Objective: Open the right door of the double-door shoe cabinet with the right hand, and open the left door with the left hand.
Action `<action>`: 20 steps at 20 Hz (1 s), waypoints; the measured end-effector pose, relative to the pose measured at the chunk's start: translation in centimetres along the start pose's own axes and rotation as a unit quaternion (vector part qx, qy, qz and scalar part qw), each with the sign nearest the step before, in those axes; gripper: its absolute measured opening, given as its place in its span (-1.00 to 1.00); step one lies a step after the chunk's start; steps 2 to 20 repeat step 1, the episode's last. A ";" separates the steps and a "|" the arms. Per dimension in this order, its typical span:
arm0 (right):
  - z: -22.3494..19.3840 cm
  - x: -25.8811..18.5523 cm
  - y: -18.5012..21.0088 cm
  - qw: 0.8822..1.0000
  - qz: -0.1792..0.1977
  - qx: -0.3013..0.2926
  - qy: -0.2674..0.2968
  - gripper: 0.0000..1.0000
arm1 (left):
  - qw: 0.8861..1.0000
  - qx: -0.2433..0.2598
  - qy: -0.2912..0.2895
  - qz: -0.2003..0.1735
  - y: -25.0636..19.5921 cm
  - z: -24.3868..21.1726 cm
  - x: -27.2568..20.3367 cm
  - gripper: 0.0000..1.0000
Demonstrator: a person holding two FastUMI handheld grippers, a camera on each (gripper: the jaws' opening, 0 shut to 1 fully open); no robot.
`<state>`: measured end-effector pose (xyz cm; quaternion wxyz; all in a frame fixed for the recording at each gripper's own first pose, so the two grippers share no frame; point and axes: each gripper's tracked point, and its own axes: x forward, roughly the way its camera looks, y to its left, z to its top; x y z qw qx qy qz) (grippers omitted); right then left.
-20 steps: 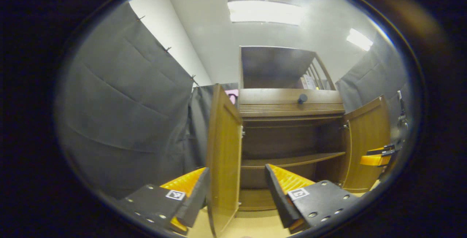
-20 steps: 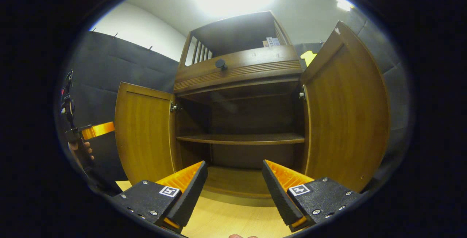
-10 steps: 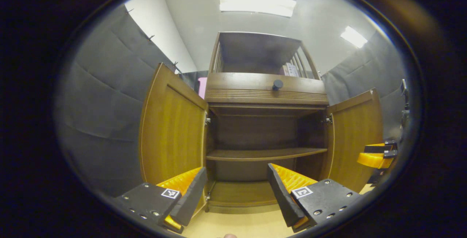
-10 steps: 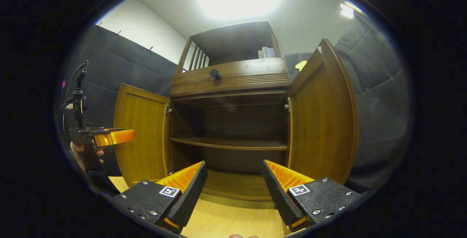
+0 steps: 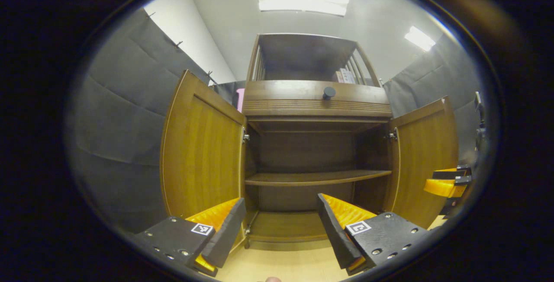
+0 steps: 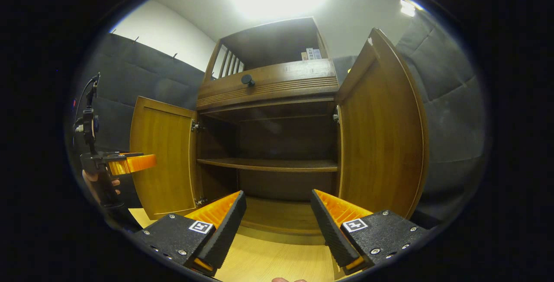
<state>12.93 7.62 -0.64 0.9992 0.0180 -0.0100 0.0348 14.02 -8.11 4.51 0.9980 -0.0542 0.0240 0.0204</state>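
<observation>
The left gripper (image 5: 279, 225) was held level and pointing forward, its two fingers spread wide apart with nothing between them. The right gripper (image 6: 277, 223) was in the same pose: level, facing forward, fingers wide apart and gripping nothing. In the left gripper view, the right gripper (image 5: 446, 184) appeared at the far right edge, off to the side and slightly ahead. In the right gripper view, the left gripper (image 6: 127, 163) appeared at the far left, raised, with a hand (image 6: 101, 184) wrapped around its handle from below. The two grippers were well apart, side by side.
</observation>
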 end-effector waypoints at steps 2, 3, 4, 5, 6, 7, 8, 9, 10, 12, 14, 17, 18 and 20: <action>-0.1 0.1 0.2 1.000 0.001 -0.001 0.001 0.86 | 1.000 -0.001 0.000 0.000 0.0 0.0 0.0 0.99; -0.1 0.1 0.2 1.000 0.001 -0.001 0.001 0.86 | 1.000 -0.001 0.000 0.000 0.0 0.0 0.0 0.99; -0.1 0.1 0.2 1.000 0.001 -0.001 0.001 0.86 | 1.000 -0.001 0.000 0.000 0.0 0.0 0.0 0.99; -0.1 0.1 0.2 1.000 0.001 -0.001 0.001 0.86 | 1.000 -0.001 0.000 0.000 0.0 0.0 0.0 0.99; -0.1 0.1 0.2 1.000 0.001 -0.001 0.001 0.86 | 1.000 -0.001 0.000 0.000 0.0 0.0 0.0 0.99; -0.1 0.1 0.2 1.000 0.001 -0.001 0.001 0.86 | 1.000 -0.001 0.000 0.000 0.0 0.0 0.0 0.99; -0.1 0.1 0.2 1.000 0.001 -0.001 0.001 0.86 | 1.000 -0.001 0.000 0.000 0.0 0.0 0.0 0.99; -0.1 0.1 0.2 1.000 0.001 -0.001 0.001 0.86 | 1.000 -0.001 0.000 0.000 0.0 0.0 0.0 0.99; -0.1 0.1 0.2 1.000 0.001 -0.001 0.001 0.86 | 1.000 -0.001 0.000 0.000 0.0 0.0 0.0 0.99; -0.1 0.1 0.2 1.000 0.001 -0.001 0.001 0.86 | 1.000 -0.001 0.000 0.000 0.0 0.0 0.0 0.99; -0.1 0.1 0.2 1.000 0.001 -0.001 0.001 0.86 | 1.000 -0.001 0.000 0.000 0.0 0.0 0.0 0.99; -0.1 0.1 0.2 1.000 0.001 -0.001 0.001 0.86 | 1.000 -0.001 0.000 0.000 0.0 0.0 0.0 0.99; -0.1 0.1 0.2 1.000 0.001 -0.001 0.001 0.86 | 1.000 -0.001 0.000 0.000 0.0 0.0 0.0 0.99; -0.1 0.1 0.2 1.000 0.001 -0.001 0.001 0.86 | 1.000 -0.001 0.000 0.000 0.0 0.0 0.0 0.99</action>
